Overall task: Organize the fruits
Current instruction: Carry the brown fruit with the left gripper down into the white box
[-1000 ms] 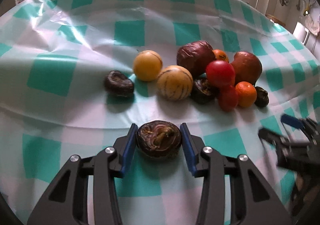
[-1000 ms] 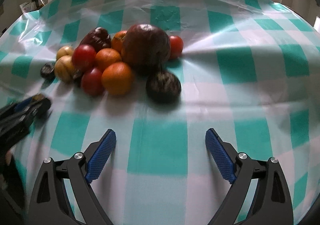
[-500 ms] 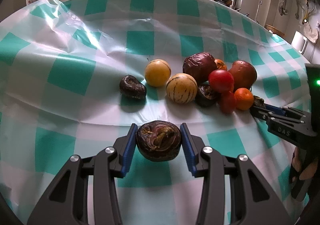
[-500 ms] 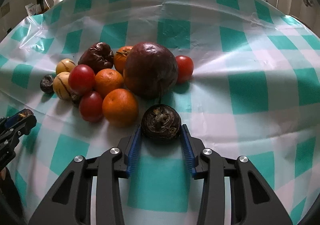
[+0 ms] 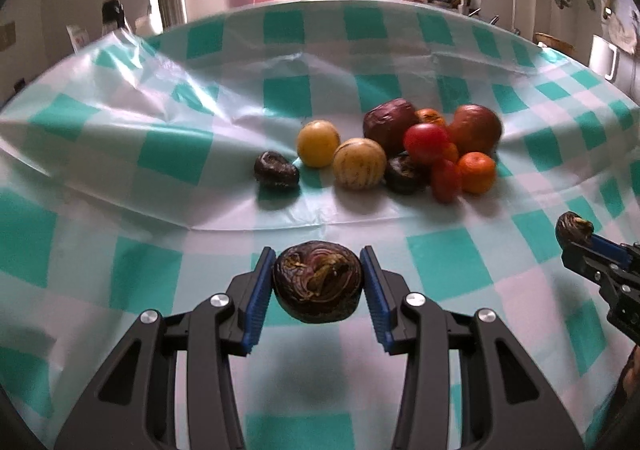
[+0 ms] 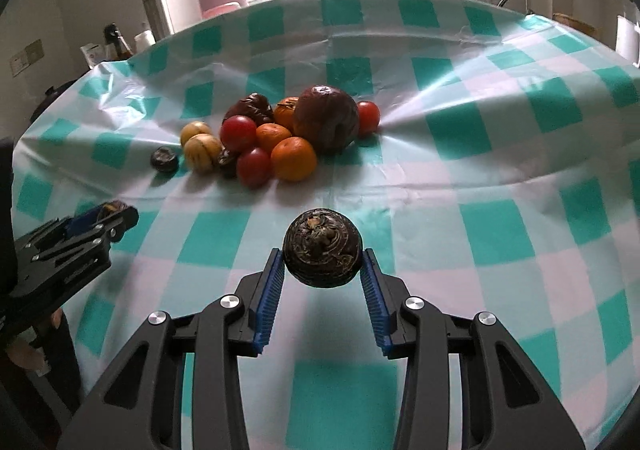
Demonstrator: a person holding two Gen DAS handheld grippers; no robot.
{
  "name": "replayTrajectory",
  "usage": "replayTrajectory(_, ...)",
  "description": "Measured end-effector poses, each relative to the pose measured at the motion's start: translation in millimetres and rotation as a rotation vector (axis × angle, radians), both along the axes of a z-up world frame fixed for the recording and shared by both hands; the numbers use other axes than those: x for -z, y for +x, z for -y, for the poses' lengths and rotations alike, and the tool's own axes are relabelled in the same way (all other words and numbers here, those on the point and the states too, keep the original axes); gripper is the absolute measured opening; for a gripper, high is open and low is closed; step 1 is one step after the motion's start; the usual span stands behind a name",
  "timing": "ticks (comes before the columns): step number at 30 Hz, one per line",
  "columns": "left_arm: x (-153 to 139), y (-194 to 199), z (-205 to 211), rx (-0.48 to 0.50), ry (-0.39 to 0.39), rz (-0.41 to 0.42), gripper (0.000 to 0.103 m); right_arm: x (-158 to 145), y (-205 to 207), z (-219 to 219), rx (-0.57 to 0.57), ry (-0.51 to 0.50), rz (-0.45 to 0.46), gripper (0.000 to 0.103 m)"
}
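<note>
Tongs status: our right tongs (image 6: 322, 272), wide open a second ago, now clamp a dark water chestnut (image 6: 322, 252) lifted off the tabletop (image 6: 500, 250). Left tongs (image 5: 318, 282) grip another chestnut (image 5: 318, 282); both sit clear of the fruit pile (image 6: 280, 138), ready for sorting.

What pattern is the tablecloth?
Teal-and-white checks on the tablecloth, clearest in the right wrist view.

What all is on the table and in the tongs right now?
Tomatoes: three, red, in the pile.
Oranges: three, orange, in the pile.
Striped yellow fruits: two, pile's left.
Large wrinkled fruits: two, dark red, pile's back.
Water chestnuts: four, dark brown; two on the cloth, two held.
Tablecloth: one, teal-white check.
Left tongs: shut on a chestnut.
Right tongs: shut on a chestnut.
</note>
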State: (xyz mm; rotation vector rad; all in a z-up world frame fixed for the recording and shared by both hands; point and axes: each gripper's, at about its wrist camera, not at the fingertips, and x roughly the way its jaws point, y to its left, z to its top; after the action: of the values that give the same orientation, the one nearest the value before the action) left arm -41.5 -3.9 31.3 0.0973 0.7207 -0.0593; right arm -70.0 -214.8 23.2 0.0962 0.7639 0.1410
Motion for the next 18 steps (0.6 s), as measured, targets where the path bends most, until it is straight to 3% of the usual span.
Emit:
replayTrajectory(8, -4.0, -30.4, 34.1, 0.069, 0.038, 0.011, 0.044, -7.8, -48.2, 22.9, 0.007, 0.011, 0.042, 0.04)
replayTrajectory(18, -7.9, -62.2, 90.8, 0.187, 0.106, 0.023, 0.044, 3.3, -103.5, 82.7, 0.079, 0.065, 0.042, 0.04)
